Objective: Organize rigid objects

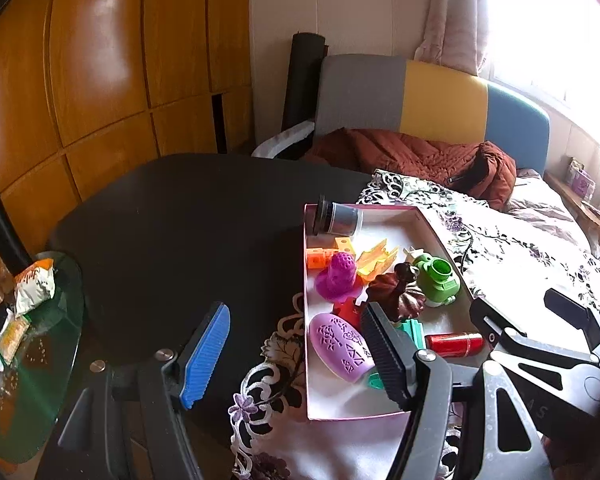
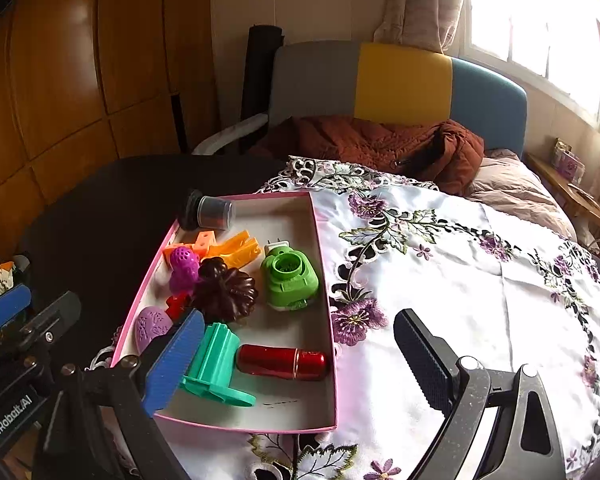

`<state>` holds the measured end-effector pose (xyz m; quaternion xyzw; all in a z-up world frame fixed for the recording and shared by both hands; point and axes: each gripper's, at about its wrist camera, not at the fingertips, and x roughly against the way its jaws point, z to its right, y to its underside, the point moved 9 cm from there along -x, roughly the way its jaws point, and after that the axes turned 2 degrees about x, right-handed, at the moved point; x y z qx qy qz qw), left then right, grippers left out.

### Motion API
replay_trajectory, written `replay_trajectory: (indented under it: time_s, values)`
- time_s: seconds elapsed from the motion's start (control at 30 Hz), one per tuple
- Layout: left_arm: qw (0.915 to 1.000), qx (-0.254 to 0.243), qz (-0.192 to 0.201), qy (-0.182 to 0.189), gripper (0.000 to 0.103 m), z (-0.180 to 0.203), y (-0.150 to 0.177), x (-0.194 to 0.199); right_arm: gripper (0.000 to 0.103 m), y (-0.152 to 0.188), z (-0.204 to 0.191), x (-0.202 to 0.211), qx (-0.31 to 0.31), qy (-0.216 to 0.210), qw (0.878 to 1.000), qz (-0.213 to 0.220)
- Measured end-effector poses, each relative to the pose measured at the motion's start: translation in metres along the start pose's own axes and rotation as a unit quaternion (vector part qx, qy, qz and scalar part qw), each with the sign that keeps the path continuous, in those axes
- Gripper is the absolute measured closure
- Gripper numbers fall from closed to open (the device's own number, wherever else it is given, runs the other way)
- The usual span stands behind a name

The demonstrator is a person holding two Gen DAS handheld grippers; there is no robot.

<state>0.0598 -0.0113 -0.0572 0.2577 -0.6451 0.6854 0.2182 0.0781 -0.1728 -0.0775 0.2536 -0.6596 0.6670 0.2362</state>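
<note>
I'm holding both grippers spread wide and empty above the pink box (image 2: pixel 324 288) on the flowered cloth (image 2: pixel 460 280), my right gripper (image 2: pixel 300 356) hanging over its near end and my left gripper (image 1: pixel 296 348) at its left edge. All the toys I can see are lying inside: the red cylinder (image 2: pixel 282 361) beside the teal piece (image 2: pixel 216 360), the green toy (image 2: pixel 290 280), the dark flower (image 2: pixel 224 292). If I'm lifting anything, I'm reckoning the red cylinder wants a pinch across its middle, since it could roll.
</note>
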Motion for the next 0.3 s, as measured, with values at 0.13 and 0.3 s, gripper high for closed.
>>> replay_trajectory:
  time_s: [0.13, 0.3]
  values:
    - [0.9999, -0.002, 0.011, -0.004, 0.048, -0.0018, -0.0023, 0.0003, 0.007, 0.0013, -0.0019, -0.0024, 0.002, 0.0, 1.0, -0.007]
    - [0.9999, 0.009, 0.013, -0.002, 0.048, -0.0087, -0.0063, 0.0014, 0.007, -0.007, -0.005, 0.0005, 0.004, 0.005, 1.0, -0.004]
